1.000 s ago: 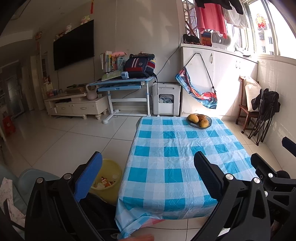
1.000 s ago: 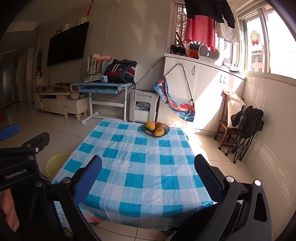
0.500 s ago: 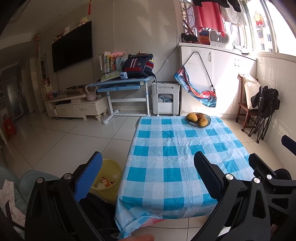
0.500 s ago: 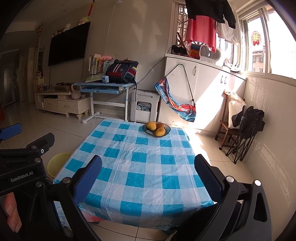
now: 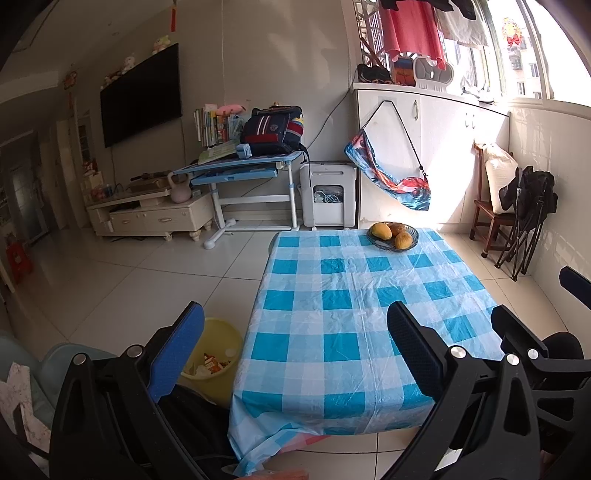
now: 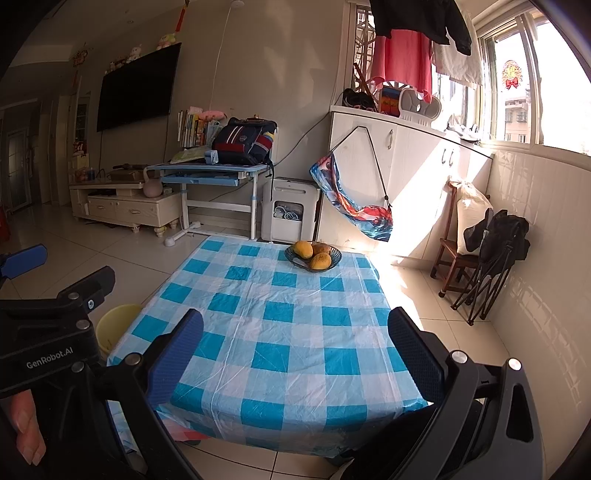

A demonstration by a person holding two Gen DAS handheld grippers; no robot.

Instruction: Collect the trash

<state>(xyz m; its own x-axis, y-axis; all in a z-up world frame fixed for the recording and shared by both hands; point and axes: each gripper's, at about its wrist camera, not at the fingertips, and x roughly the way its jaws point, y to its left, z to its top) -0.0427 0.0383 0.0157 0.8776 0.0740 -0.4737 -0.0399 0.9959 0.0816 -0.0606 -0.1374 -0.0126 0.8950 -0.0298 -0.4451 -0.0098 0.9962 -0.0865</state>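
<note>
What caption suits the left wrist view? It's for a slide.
Open left gripper above checked table; yellow bin holds trash, fruit bowl at far end.

Desk cloth (image 5: 332, 325): checked, turquoise-blue and white squares, glossy. Fruit bowl (image 5: 392, 236): dark grey-blue glass; fruit (image 5: 381, 230) in it yellow-orange, one browner. Waste bin (image 5: 218, 354): pale yellow; scraps inside white and orange-red. Left gripper (image 5: 295, 354): black frame, one finger pad (image 5: 177, 354) bright blue, the other black, dotted texture. Right gripper (image 6: 295, 354): same black frame, blue and black pads. Floor (image 5: 122, 280): off-white gloss tile. Backpack (image 5: 271, 129): navy, red and white stripes. Study table (image 5: 236, 168) under it: light blue top, white legs. Hanging garment (image 5: 412, 29): coral red. Folding chair (image 5: 524, 218): black.
</note>
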